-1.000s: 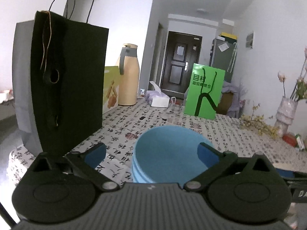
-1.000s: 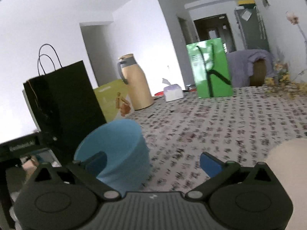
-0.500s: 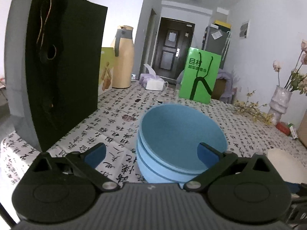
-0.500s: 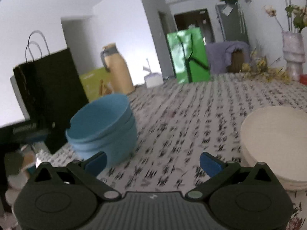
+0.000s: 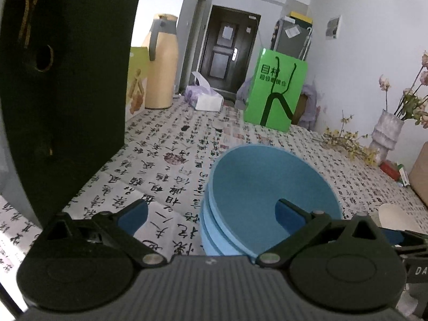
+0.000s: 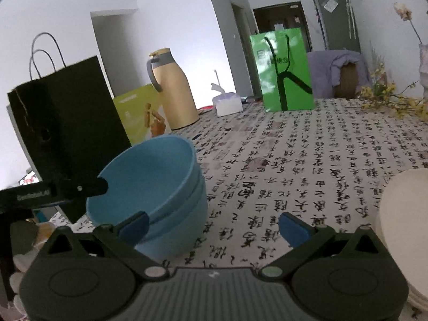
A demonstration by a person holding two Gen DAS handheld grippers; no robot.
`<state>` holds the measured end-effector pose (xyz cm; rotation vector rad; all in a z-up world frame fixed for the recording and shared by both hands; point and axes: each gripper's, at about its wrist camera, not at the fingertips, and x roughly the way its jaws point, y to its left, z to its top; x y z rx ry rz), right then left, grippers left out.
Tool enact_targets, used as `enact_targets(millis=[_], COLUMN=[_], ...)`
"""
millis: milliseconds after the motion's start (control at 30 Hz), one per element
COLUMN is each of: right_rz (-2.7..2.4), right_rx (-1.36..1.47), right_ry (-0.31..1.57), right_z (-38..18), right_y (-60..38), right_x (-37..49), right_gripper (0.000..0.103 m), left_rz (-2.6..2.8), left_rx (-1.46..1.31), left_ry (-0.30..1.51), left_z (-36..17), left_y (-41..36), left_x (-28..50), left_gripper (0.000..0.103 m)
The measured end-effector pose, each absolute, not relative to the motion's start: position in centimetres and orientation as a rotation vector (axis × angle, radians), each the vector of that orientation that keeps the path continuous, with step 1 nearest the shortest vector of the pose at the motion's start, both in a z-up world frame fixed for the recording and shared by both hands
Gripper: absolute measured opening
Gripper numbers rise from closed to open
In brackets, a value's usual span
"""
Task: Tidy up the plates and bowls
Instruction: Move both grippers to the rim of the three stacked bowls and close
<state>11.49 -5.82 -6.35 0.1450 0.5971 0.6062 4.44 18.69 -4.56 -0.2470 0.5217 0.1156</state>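
Observation:
A stack of three blue bowls [image 5: 267, 195] stands on the calligraphy-print tablecloth, and the top bowl sits tilted in it. My left gripper [image 5: 211, 215] is open. Its right finger [image 5: 291, 214] reaches over the top bowl's inside, and its left finger is outside the stack. From the right wrist view the same blue bowls [image 6: 149, 182] lie at the left, with the left gripper's black finger [image 6: 80, 187] at the top bowl's rim. My right gripper [image 6: 214, 226] is open and holds nothing, just right of the bowls. A stack of cream plates [image 6: 401, 214] sits at the right edge; those plates [image 5: 396, 219] also show low right.
A tall black paper bag [image 5: 61, 80] stands close on the left. A yellow-green box [image 5: 137, 80], a tan thermos jug [image 5: 160, 64], a tissue box [image 5: 206, 99] and a green bag [image 5: 275, 91] line the far side. A vase of flowers [image 5: 388, 133] stands far right.
The left gripper has moved left and up, so the bowls now lie right of its centre. The right gripper has drawn back and steadied, and the plates have slid to its right edge.

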Motion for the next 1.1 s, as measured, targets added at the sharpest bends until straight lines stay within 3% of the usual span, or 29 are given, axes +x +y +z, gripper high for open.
enact_targets(millis=[400, 633, 767, 1100], right_rz=[0.668, 0.696, 0.718, 0.75], right_rx=[0.26, 0.3, 0.336, 0.418], right_ry=[0.763, 0.877, 0.938, 1.05], right_z=[-6.8, -8.2, -8.9, -10.2], right_y=[-3.2, -1.8, -1.4, -0.8], right_x=[16.7, 18.8, 19.7, 21.0], right_gripper=[0.102, 0.09, 0.086, 0.063], left_rz=[0.079, 0.09, 0.086, -0.009], left_rx=[-0.315, -0.372, -0.405, -0.493], left_ry=[0.64, 0.707, 0.745, 0.828], left_z=[-6.0, -6.8, -7.4, -8.4], left_y=[20.6, 21.5, 21.8, 21.6], left_x=[8.4, 9.7, 10.3, 11.5], left_gripper=[0.103, 0.102, 0.09, 0.061])
